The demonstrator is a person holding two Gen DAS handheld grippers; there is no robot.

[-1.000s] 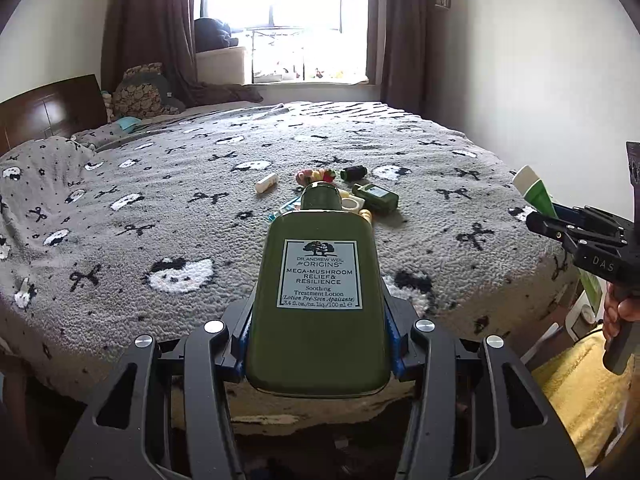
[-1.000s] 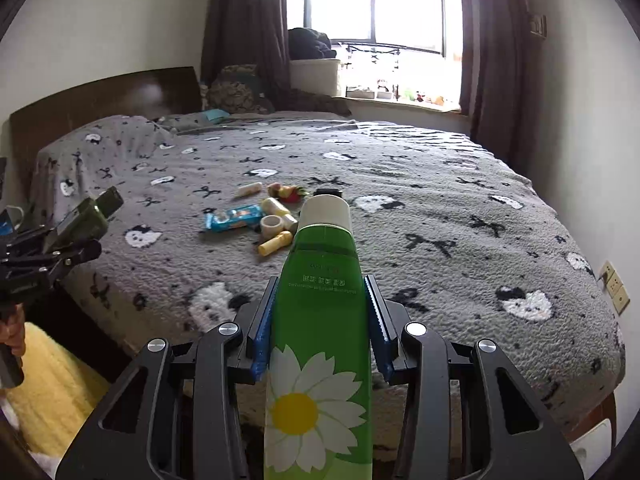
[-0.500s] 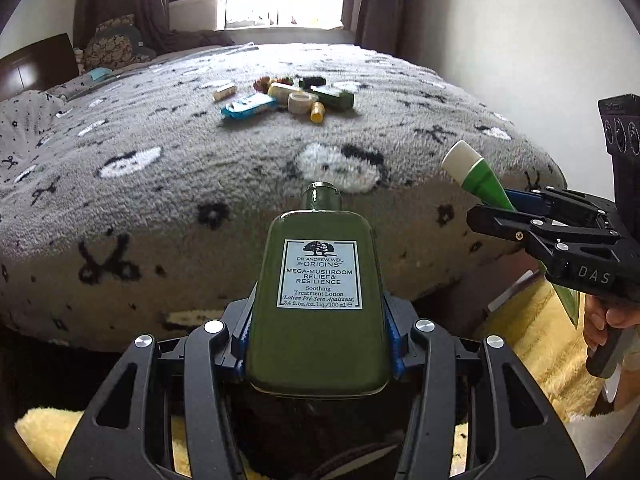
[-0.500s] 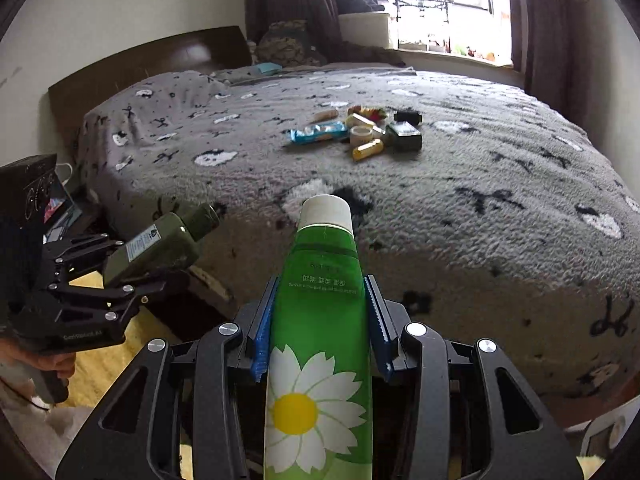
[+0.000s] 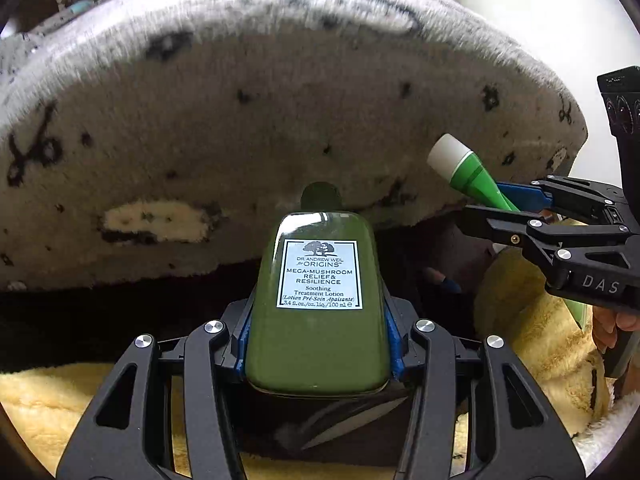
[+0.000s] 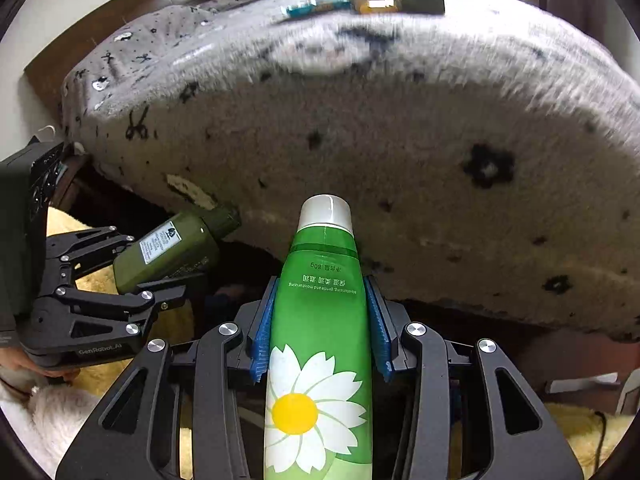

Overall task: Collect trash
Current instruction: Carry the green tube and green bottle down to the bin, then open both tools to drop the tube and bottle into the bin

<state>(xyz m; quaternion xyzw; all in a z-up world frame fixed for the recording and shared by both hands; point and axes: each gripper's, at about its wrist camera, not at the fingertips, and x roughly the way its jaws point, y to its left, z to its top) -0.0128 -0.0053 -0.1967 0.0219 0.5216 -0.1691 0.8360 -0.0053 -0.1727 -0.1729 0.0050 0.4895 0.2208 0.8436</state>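
Note:
My left gripper (image 5: 318, 344) is shut on a dark olive Origins lotion bottle (image 5: 318, 300), cap pointing at the bed's side. It also shows in the right wrist view (image 6: 168, 250) at lower left. My right gripper (image 6: 320, 328) is shut on a bright green tube with a white cap and a daisy print (image 6: 320, 320). The tube also shows in the left wrist view (image 5: 468, 172) at the right. Both grippers hang low beside the bed, side by side. More small trash items (image 6: 360, 0) lie on top of the bed.
The grey fleece bedspread (image 5: 280, 100) with black bows drapes over the bed edge right in front. A yellow fluffy rug (image 5: 540, 340) covers the floor below. A dark gap lies under the bed. A wooden headboard (image 6: 132, 12) stands at far left.
Both grippers have dropped from above the bed to below its edge, still holding their items. The view now faces the bed's side and the rug.

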